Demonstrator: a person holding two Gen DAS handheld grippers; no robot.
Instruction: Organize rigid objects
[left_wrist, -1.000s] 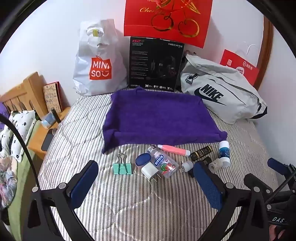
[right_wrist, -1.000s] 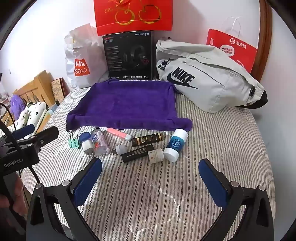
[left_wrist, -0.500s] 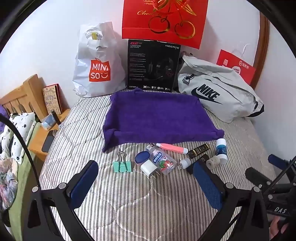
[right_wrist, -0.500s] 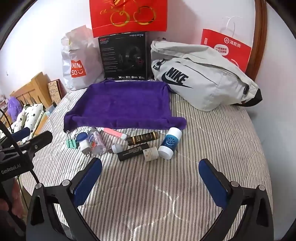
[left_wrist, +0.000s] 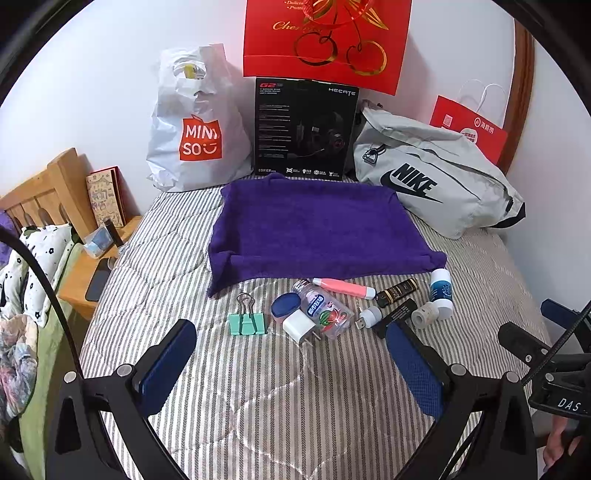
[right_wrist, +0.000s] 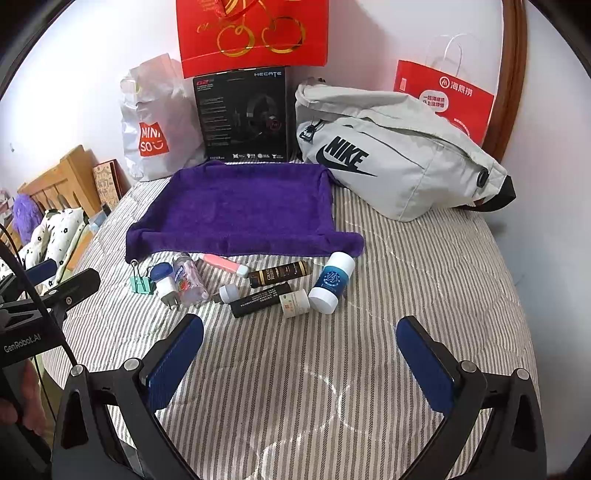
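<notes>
We see the striped bed (left_wrist: 184, 258) carrying everything, with a grey Nike bag (right_wrist: 399, 155), a white Miniso bag (left_wrist: 195, 125) and a black headset box (left_wrist: 304, 129) lined along its far edge against the wall. In front of them a purple towel (right_wrist: 236, 210) lies spread flat over the middle of the bed. Just off the towel's near edge, the small rigid things lie in a loose row: a clear candy bottle (left_wrist: 325, 310), a blue-and-white tube (right_wrist: 332, 282), a pink pen (left_wrist: 343, 288), two black tubes (right_wrist: 260, 299), a green binder clip (left_wrist: 246, 321), a white charger plug (left_wrist: 298, 326), a blue-lidded case (left_wrist: 285, 304), a small white roll (right_wrist: 294, 303) and a USB stub (right_wrist: 226, 292). Toward the bed's near edge we hold the left gripper (left_wrist: 291, 373) and the right gripper (right_wrist: 301, 365) above the quilt, each with jaws spread wide and nothing between them.
</notes>
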